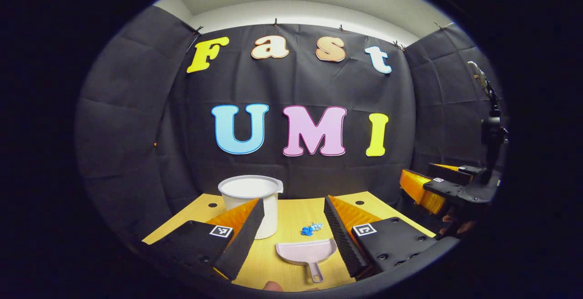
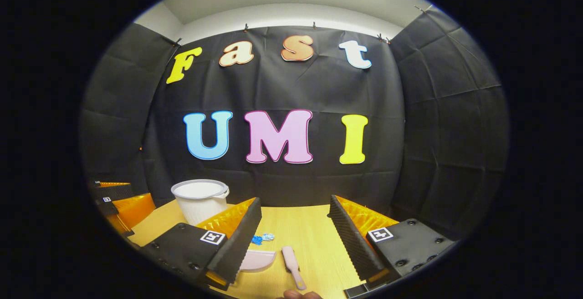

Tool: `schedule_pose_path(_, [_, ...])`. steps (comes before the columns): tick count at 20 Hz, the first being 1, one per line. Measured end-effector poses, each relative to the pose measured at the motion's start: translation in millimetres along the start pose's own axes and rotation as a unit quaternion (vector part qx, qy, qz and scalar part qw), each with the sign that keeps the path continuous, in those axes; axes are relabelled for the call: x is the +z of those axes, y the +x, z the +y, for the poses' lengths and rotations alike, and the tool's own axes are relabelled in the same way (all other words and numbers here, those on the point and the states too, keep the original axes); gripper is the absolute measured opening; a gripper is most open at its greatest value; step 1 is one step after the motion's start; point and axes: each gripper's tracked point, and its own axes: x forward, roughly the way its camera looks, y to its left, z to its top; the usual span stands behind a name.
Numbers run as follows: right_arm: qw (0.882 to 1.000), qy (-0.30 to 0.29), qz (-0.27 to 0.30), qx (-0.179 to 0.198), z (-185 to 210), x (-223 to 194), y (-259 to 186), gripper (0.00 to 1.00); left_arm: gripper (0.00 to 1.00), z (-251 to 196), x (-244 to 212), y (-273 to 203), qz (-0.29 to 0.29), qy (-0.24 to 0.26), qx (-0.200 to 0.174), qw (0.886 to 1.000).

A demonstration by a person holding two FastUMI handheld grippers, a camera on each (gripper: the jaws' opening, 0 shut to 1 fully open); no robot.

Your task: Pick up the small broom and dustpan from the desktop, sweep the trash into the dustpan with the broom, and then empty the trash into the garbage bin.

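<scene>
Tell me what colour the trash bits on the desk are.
Blue; the trash shows best in the left gripper view.

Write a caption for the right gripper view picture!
Open hand-held gripper hovers above the small broom and dustpan.

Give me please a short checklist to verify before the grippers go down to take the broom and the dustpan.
1. Left gripper open, nothing between its fingers: ok.
2. Right gripper open, nothing between its fingers: ok.
3. Dustpan flat on the desktop, handle towards the camera, lying between the left gripper's fingers in the left gripper view: ok.
4. Broom free on the desktop beside the dustpan, ahead of the right gripper: ok.
5. Trash in one small blue heap just beyond the dustpan's mouth: ok.
6. Garbage bin upright with open top: ok; whether it is empty inside: cannot tell.
</scene>
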Motion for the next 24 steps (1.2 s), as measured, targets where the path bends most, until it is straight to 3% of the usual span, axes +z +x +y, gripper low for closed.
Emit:
schedule_pose_path(7, [1.000,0.000,-0.010,-0.007,13,3,-14,0.97,0.78,-1,1,-11,-0.020,0.011,-0.013,1.000])
schedule_pose_path(14, [0.999,-0.036,-0.027,-0.007,34,11,-35,0.97,0.77,-10,2,-23,-0.033,0.010,-0.057,0.998])
schedule_pose_path(15, [0.999,-0.034,-0.035,-0.009,34,15,-36,0.90,0.78,-12,-1,-22,-0.028,0.009,-0.062,0.998])
schedule_pose_path(16, [0.999,-0.031,-0.039,-0.012,32,19,-39,0.90,0.78,-12,0,-21,-0.026,0.006,-0.066,0.997])
schedule_pose_path(18, [0.999,-0.026,-0.043,-0.015,28,21,-42,0.90,0.78,-13,5,-22,-0.030,-0.004,-0.069,0.997])
schedule_pose_path(19, [0.998,-0.026,-0.044,-0.019,23,21,-45,0.97,0.78,-15,5,-23,-0.033,-0.007,-0.070,0.997])
schedule_pose_path(20, [0.998,-0.026,-0.044,-0.024,18,21,-47,0.90,0.77,-17,5,-24,-0.032,-0.007,-0.070,0.997])
schedule_pose_path(23, [0.999,-0.029,-0.025,-0.029,11,8,-48,0.90,0.78,-16,2,-30,-0.030,0.001,-0.062,0.998])
schedule_pose_path(24, [0.999,-0.030,-0.018,-0.027,10,4,-49,0.97,0.77,-14,3,-33,-0.033,0.002,-0.057,0.998])
